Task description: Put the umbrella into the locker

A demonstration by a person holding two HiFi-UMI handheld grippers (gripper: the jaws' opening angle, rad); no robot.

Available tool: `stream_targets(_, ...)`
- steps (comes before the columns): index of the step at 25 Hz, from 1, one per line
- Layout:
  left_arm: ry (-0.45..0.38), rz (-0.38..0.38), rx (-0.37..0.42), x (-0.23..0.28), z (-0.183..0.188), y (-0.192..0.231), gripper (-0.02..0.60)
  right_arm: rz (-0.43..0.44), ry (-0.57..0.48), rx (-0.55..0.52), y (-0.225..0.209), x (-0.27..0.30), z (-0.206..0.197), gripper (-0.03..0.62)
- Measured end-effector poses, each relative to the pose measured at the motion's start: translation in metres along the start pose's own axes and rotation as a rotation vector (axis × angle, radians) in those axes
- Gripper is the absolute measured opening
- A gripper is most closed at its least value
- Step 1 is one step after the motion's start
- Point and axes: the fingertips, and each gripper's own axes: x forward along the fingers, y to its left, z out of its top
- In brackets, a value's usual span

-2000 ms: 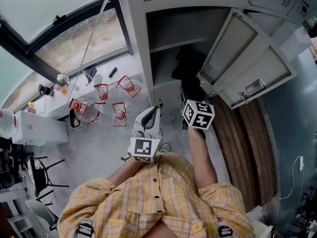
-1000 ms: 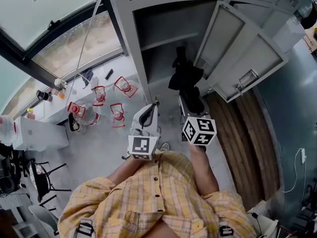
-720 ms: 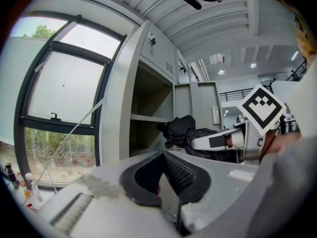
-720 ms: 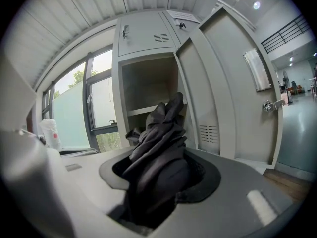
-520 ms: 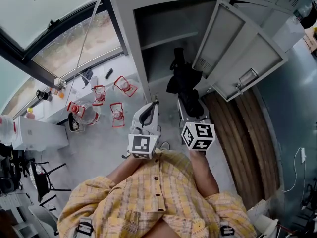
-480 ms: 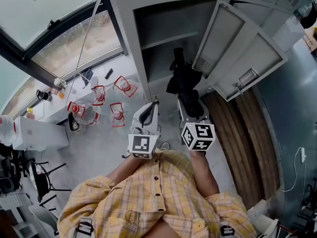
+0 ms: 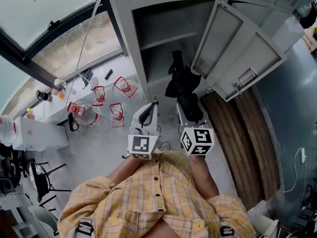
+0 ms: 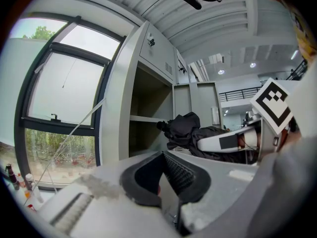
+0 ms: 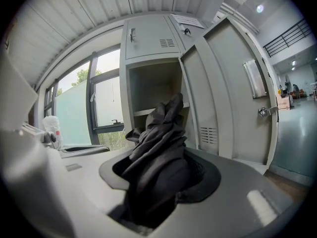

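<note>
A folded black umbrella point(image 7: 181, 82) juts forward from my right gripper point(image 7: 189, 111), which is shut on its bunched fabric. The tip of the umbrella point(image 9: 159, 148) points at the open grey locker point(image 9: 152, 90), just in front of its shelf point(image 7: 171, 35). The locker door point(image 7: 232, 47) swings out to the right. My left gripper point(image 7: 147, 114) is level beside it, left of the locker opening. Its jaws point(image 8: 163, 176) stand a little apart with nothing between them. From the left gripper view, the umbrella point(image 8: 185, 130) and the right gripper's white finger point(image 8: 225, 142) show to the right.
Several clear water jugs in red frames point(image 7: 99, 100) stand on the floor by the big window point(image 7: 54, 29). A white box point(image 7: 34, 129) and chairs point(image 7: 39, 177) are at the left. A wooden floor strip point(image 7: 243, 133) runs under the door. More closed lockers point(image 9: 148, 36) sit above.
My right gripper has drawn back a little toward the person's body, carrying the umbrella with it. The left gripper has stayed where it was.
</note>
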Motion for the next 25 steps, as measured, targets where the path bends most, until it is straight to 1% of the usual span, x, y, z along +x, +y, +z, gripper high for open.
stream_targets(25, -0.002, 0.01, 0.005, 0.0032, 0.0002, 0.0056, 0.0, 0.02, 0.0, -0.008, 0.0081, -0.0028, -0.0022, 0.215)
